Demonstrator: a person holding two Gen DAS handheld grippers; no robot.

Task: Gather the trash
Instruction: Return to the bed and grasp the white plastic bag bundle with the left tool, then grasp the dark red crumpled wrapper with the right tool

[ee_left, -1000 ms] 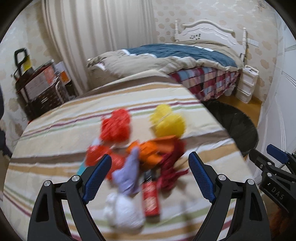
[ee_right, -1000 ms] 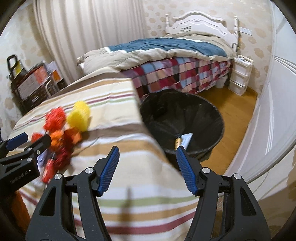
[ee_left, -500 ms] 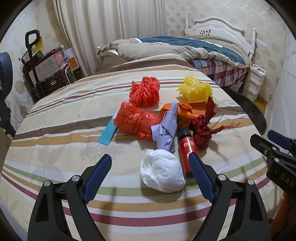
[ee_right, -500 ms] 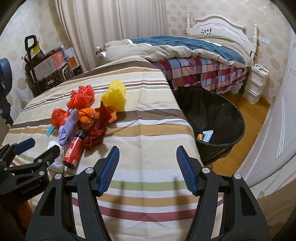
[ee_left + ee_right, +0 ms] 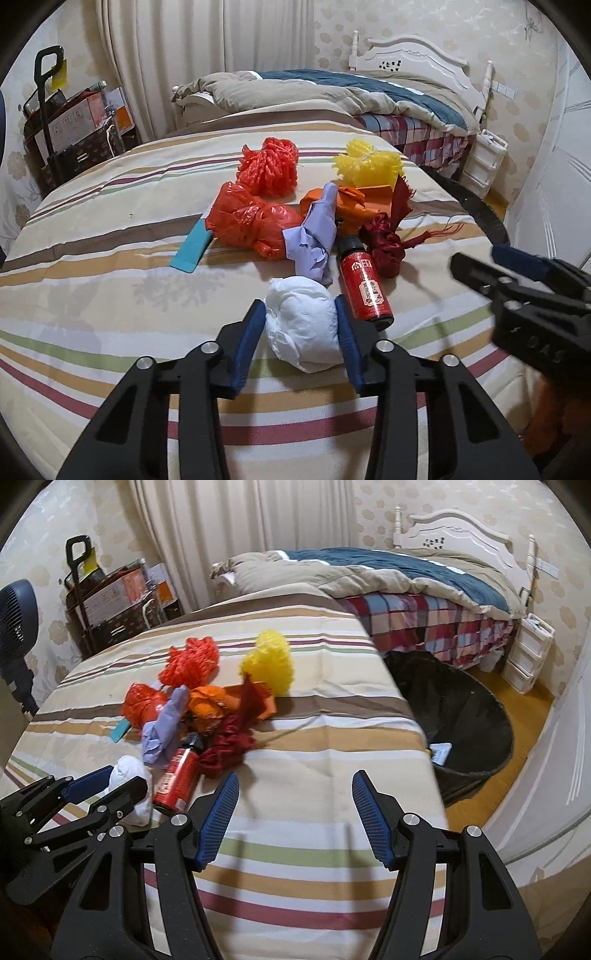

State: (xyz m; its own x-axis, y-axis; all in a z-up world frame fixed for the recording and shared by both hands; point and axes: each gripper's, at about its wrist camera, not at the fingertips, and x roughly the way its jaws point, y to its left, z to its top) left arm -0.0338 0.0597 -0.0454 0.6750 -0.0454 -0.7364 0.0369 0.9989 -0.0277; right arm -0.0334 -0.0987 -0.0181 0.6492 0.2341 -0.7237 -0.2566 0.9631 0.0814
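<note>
**White wad gripped at the near edge of the trash pile**

White and crumpled, the tissue wad [image 5: 303,325] lies on the striped bedcover [image 5: 110,295], nearest of the pile, puckered into soft folds. The left gripper [image 5: 300,325] has just been closing its jaws; the blue pads [image 5: 255,332] now press the wad on both sides.

Just beside the wad, to its right, lies a red spray can [image 5: 364,291], black cap pointing away. Behind it sit a lilac crumpled sheet [image 5: 314,240], a red plastic bag [image 5: 247,225], a dark red fabric knot [image 5: 386,247] with loose threads, orange paper [image 5: 351,206], a red mesh bundle [image 5: 269,170] and a yellow mesh bundle [image 5: 369,166]. A teal card [image 5: 192,247] pokes out from under the red bag.

The right gripper [image 5: 293,812] hangs over bare cover to the right of the pile, jaws standing about half apart with nothing between them. Beyond the cover's right edge, on the wooden floor, stands a black bin [image 5: 476,716] with a small carton [image 5: 441,751] inside.

The bin's near side is cut off by the bedcover's edge; in the left view only its rim shows. The can's label is not readable.
</note>
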